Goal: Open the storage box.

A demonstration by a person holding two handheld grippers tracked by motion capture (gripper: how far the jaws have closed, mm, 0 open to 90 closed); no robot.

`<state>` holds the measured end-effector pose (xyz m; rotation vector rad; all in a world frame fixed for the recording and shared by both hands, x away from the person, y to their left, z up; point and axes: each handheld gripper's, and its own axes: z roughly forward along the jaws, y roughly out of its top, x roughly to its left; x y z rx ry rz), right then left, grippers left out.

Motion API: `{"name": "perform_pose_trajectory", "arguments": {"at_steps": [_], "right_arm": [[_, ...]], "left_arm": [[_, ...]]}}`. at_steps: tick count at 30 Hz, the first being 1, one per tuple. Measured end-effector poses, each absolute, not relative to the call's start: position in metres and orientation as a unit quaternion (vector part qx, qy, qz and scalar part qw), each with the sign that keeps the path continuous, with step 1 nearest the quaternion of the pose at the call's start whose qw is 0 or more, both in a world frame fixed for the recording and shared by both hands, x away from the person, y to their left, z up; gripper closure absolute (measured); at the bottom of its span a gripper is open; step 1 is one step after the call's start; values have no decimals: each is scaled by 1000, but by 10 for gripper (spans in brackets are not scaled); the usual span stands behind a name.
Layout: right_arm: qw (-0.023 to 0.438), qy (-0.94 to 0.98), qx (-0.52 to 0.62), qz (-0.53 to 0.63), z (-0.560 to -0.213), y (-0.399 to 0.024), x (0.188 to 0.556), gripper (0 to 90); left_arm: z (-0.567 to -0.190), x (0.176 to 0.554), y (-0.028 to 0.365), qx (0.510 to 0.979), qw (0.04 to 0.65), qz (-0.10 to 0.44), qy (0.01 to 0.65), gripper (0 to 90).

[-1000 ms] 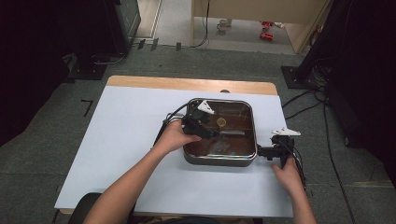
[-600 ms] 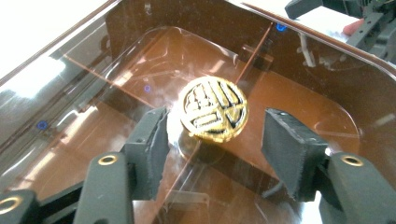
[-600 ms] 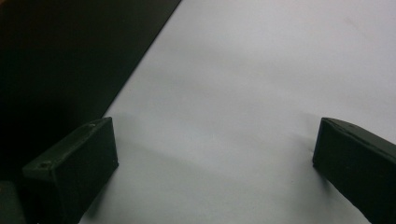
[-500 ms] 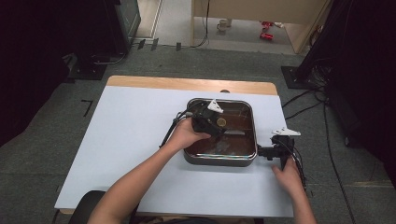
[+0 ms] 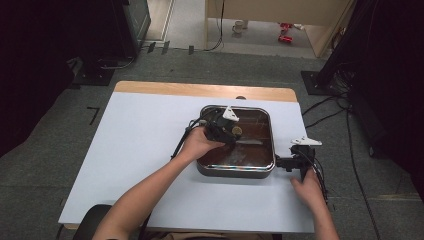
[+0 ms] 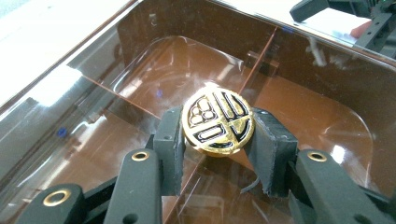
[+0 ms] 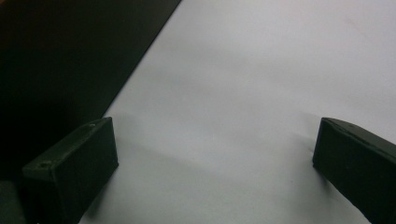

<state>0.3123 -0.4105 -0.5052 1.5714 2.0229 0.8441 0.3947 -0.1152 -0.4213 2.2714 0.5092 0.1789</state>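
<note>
high view: left gripper (image 5: 231,134) over the lid's (image 5: 252,131) centre, on the square pan (image 5: 235,171); right gripper (image 5: 284,162) just beside the pan's right edge.
left gripper view: jaws have just been closing, now clamped on the gold knob (image 6: 217,121) (pads both sides).
right gripper view: jaws wide apart, nothing held, white table (image 7: 261,93) below.
tip: lift straight up, keep the squeeze even.
</note>
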Motion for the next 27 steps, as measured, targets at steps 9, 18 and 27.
{"name": "perform_pose_trajectory", "arguments": {"at_steps": [9,18,27], "right_arm": [[221,732,568,305,-505,-411,312,0],[220,732,568,305,-505,-411,312,0],[220,732,568,305,-505,-411,312,0]], "left_arm": [[-394,391,-103,878,429,61,203,590],[-374,388,-80,871,437,77,210,590],[-374,394,-46,867,424,84,249,590]]}}
